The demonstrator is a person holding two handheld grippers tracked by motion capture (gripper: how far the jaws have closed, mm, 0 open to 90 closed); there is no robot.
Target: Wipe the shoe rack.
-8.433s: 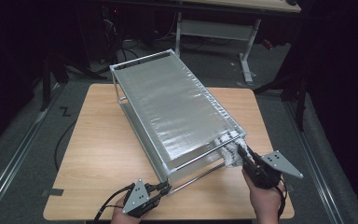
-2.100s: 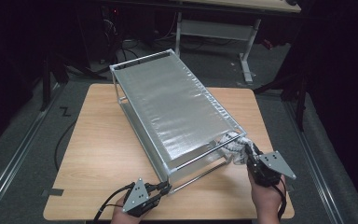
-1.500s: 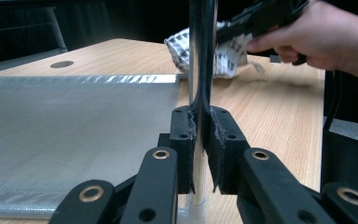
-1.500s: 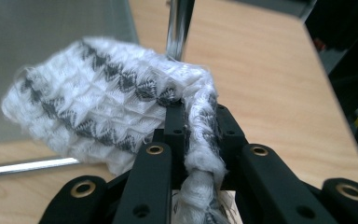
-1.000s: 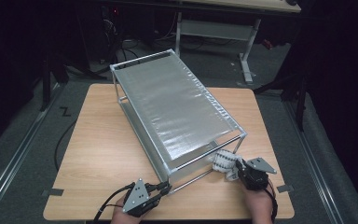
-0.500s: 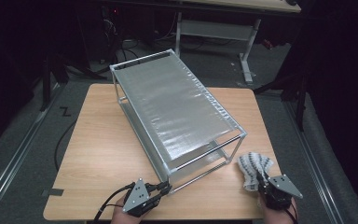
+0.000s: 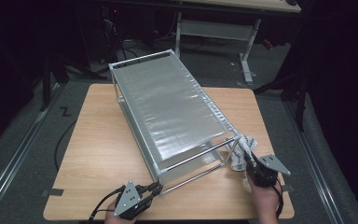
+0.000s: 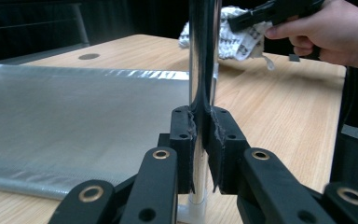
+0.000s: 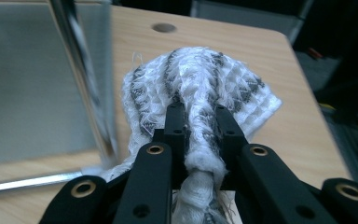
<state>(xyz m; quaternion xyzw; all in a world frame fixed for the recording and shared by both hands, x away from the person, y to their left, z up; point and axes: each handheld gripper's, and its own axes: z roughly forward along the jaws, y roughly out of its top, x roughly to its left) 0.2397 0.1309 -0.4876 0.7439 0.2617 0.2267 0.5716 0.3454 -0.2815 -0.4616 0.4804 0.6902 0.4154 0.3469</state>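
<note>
Rack (image 7: pixel 168 107) of silver metal, with a shiny sheet shelf, is seen standing on a wooden table (image 7: pixel 98 140), its long axis running from the near edge away toward the far left corner. At the near left corner, one upright post (image 8: pixel 204 56) is clamped between the jaws of the left gripper (image 7: pixel 154 188), which are closed narrowly on it. Further right, a white cloth (image 7: pixel 240 151) with grey stripes is pinched in the shut jaws of the right gripper (image 7: pixel 245 158). The cloth is held just beside the rack's near right post (image 9: pixel 81 74), to that post's right and slightly nearer the person, so the right hand (image 7: pixel 264 198) is judged the nearer one for any wiping of that corner. No brand, label or readable writing is seen on anything.
</note>
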